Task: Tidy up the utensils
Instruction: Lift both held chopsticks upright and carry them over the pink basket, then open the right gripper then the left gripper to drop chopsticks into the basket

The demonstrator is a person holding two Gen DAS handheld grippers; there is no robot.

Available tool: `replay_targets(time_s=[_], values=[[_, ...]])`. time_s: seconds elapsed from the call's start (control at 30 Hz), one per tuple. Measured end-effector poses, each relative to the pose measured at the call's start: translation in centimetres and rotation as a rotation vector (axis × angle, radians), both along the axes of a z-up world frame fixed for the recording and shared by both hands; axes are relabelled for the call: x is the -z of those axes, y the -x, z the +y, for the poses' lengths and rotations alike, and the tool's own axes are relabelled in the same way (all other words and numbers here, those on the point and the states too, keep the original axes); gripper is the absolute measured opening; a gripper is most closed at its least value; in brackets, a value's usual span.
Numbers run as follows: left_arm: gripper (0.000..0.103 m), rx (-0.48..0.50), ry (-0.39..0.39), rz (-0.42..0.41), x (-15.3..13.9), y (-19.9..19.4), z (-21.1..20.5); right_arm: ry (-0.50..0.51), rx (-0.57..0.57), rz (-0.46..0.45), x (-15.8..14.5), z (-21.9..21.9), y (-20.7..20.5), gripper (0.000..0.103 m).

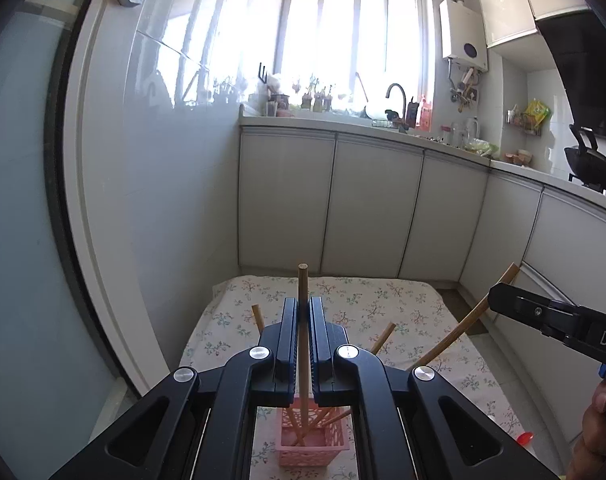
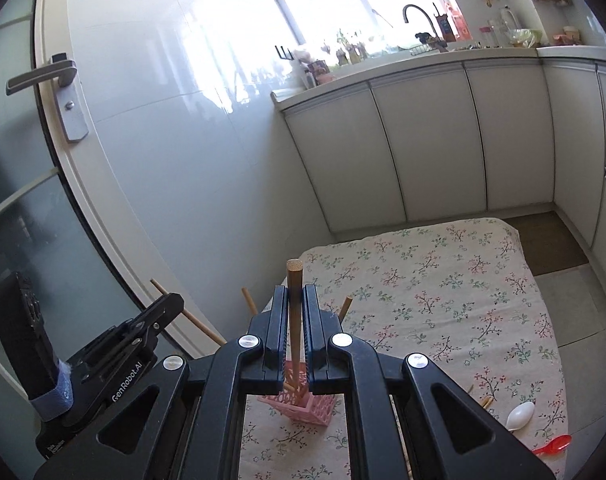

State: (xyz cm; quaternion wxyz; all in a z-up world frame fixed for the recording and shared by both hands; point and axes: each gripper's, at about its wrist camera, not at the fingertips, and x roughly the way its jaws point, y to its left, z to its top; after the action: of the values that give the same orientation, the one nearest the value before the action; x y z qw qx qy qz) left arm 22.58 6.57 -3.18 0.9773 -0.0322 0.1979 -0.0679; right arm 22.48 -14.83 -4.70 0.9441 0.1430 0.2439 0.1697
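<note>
A pink lattice utensil holder (image 1: 311,444) stands on a floral cloth (image 1: 383,304) and holds several wooden chopsticks. My left gripper (image 1: 303,304) is shut on an upright wooden chopstick (image 1: 303,284) whose lower end reaches into the holder. My right gripper (image 2: 294,292) is shut on another upright wooden chopstick (image 2: 294,276) above the same holder (image 2: 299,404). The right gripper also shows at the right edge of the left wrist view (image 1: 499,300). The left gripper shows at the lower left of the right wrist view (image 2: 167,308).
A white spoon (image 2: 521,416) and a red spoon (image 2: 553,445) lie on the cloth (image 2: 443,280) at the right, with chopstick ends (image 2: 485,402) near them. White cabinets (image 1: 375,208) stand behind, and a glass door (image 2: 43,200) stands to the left.
</note>
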Motion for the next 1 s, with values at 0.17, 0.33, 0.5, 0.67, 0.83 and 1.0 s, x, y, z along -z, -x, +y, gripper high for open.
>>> replay_targets(time_s=[0.17,0.33,0.5,0.67,0.83,1.0], values=[[0.005,0.012,-0.031,0.026,1.3,-1.3,-0.4,0.04,-0.005,0.03,1.6,1.1,-1.5,0.007],[0.005,0.021,-0.046,0.092,2.9,-2.6,-0.9,0.075,-0.011,0.092,3.6,1.9,-3.1,0.007],[0.005,0.034,-0.054,0.128,3.9,-3.5,-1.5,0.084,-0.027,0.143,5.5,2.6,-4.5,0.007],[0.006,0.039,-0.051,0.128,4.0,-3.5,-1.7,0.062,-0.038,0.158,5.9,2.4,-4.9,0.008],[0.02,0.049,-0.048,0.129,3.7,-3.5,-2.0,0.028,-0.046,0.152,5.5,1.5,-4.6,0.01],[0.042,0.061,-0.041,0.13,3.2,-2.7,-2.2,-0.001,-0.05,0.131,4.2,0.3,-3.4,0.026]])
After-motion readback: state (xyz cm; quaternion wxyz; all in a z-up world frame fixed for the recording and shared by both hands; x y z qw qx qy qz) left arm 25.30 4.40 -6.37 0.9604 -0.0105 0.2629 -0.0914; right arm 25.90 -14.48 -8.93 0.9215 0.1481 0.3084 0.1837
